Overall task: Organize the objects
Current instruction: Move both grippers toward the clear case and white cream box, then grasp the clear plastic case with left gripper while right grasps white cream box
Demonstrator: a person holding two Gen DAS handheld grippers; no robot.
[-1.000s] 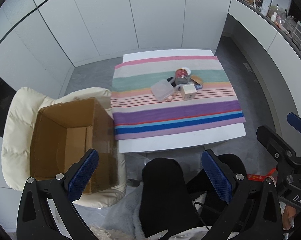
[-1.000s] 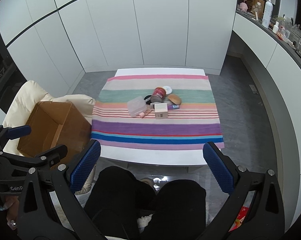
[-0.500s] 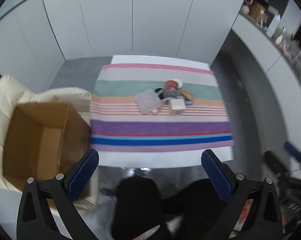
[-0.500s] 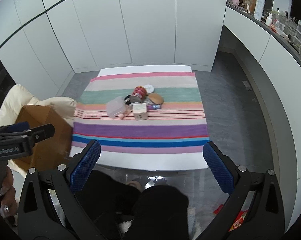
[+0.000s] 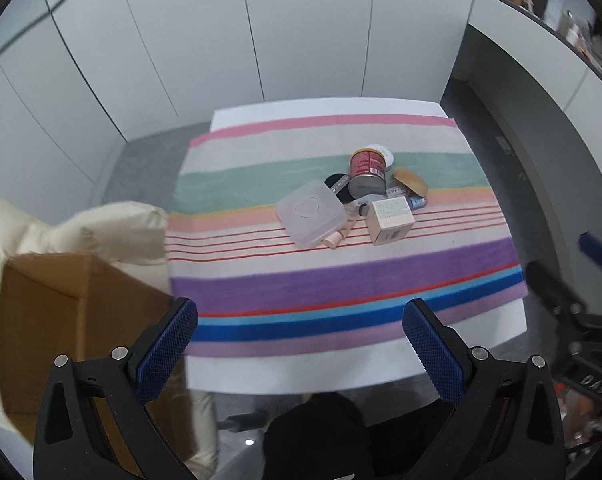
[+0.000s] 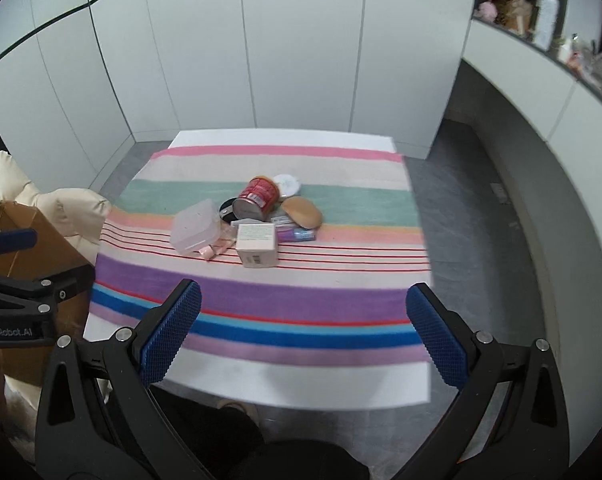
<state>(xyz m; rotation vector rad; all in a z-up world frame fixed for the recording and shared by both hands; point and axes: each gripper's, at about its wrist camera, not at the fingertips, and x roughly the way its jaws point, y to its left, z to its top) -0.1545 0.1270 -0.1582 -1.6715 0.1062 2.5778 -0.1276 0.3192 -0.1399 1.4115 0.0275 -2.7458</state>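
At nine o'clock of the table sits an open cardboard box (image 5: 61, 320), resting on a cream padded chair (image 5: 81, 232) whose cushion touches the table's left edge. The box stands just beside the striped cloth (image 5: 341, 280) that covers most of the white table (image 5: 321, 372).

The left gripper (image 5: 301, 344) hangs above the near edge of the table, its blue-padded fingers (image 5: 167, 348) spread wide apart with nothing between them. From the right wrist view it shows only at the nine o'clock edge, above the box.

Near the middle of the cloth lies a tight cluster of small things, well apart from both grippers. At its nine o'clock side is a translucent plastic case (image 5: 311, 214), tilted, lying partly on a pale pink tube (image 5: 339, 236). Behind the case, toward twelve o'clock, a black round item (image 5: 338, 184) peeks out, and touching it lies a red can (image 5: 367, 170) on its side, its metal base facing the camera. A white round lid (image 5: 383, 152) sits just behind the can. In front of the can, at six o'clock of the cluster, stands a small cream carton (image 5: 391, 218). At the cluster's three o'clock side a tan oval pad (image 5: 411, 182) leans over a blue-and-purple tube (image 6: 297, 234).

The right gripper (image 6: 303, 336) also hovers over the near table edge, fingers (image 6: 437, 342) wide apart and holding nothing.

At two o'clock of the room, a curved counter (image 6: 541, 92) carries blurred bottles and boxes.
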